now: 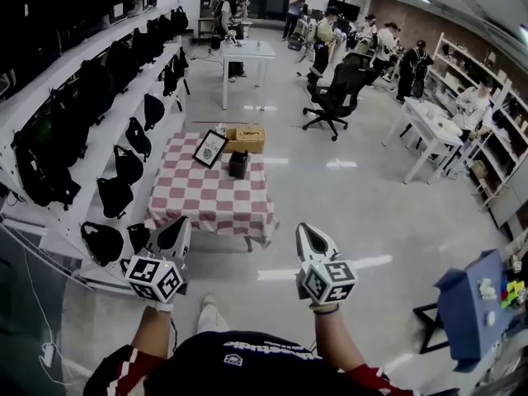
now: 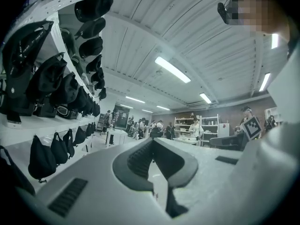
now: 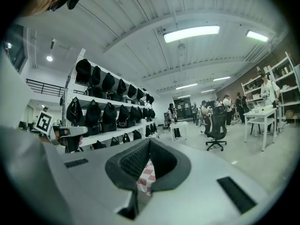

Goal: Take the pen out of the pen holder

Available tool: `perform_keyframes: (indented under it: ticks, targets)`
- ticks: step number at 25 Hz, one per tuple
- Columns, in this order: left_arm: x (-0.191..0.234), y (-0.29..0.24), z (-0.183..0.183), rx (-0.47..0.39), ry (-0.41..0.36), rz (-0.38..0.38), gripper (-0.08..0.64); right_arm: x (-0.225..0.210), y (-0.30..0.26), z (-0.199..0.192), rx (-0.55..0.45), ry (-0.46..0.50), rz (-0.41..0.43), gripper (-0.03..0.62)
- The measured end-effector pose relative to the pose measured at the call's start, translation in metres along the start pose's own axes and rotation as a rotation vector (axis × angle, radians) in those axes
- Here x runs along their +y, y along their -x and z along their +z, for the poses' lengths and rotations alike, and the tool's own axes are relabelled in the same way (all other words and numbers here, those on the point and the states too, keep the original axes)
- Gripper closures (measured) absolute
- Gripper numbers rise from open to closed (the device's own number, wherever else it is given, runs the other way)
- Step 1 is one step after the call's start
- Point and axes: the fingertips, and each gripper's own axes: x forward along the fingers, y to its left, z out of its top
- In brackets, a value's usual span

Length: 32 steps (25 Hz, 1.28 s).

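The left gripper [image 1: 176, 236] has its jaws together, with nothing in them. Well ahead, the pen holder [image 1: 238, 164] stands on the checked table [image 1: 206, 200]. The pen is too small to see. The right gripper [image 1: 309, 239] is closed and empty too. If it stays closed, it may knock the holder over.

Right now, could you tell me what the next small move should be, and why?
Probably step toward the checkered table: the dark pen holder stands on its far half, well beyond the left tool and right tool, both shut and empty.
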Motion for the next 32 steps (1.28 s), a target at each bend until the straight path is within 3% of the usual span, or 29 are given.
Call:
perform_keyframes:
  ticks: [16,32]
  targets:
    - [0.069,-0.085,0.01,0.002,-0.007,-0.049,0.555,-0.009,-0.106,0.023,0.007,0.027,-0.033,0.594]
    - [0.183,-0.147,0.024,0.011,0.019,-0.105,0.555,0.026,-0.231,0.026,0.019,0.033,-0.074,0.592]
